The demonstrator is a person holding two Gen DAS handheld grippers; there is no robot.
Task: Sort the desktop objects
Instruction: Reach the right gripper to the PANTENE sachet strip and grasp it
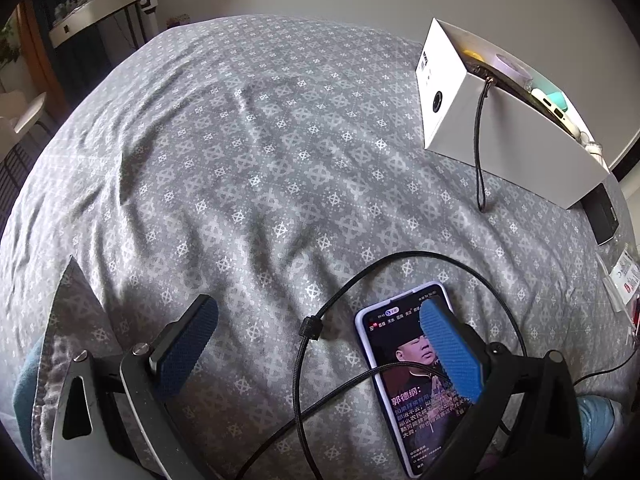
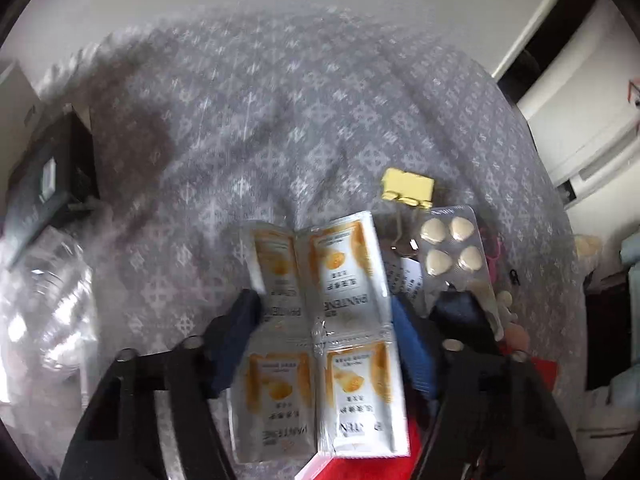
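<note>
Right wrist view, nearest first: my right gripper has its jaws drawn in around a sheet of sachets, which sits between the blue pads; the blur keeps me from saying the pinch is firm, so I judge this pick only begun. Just beyond lie a pill blister and a yellow clip, both unsorted on the cloth. A clear plastic thing sits at the left edge, too smeared to name.

On the left wrist side, my left gripper hangs spread wide and empty over a phone and a looping black cable, neither collected. Farther off stands the white box, already holding several small items, a cord drooping over its wall. So some sorting looks done, with at least five things left out.
</note>
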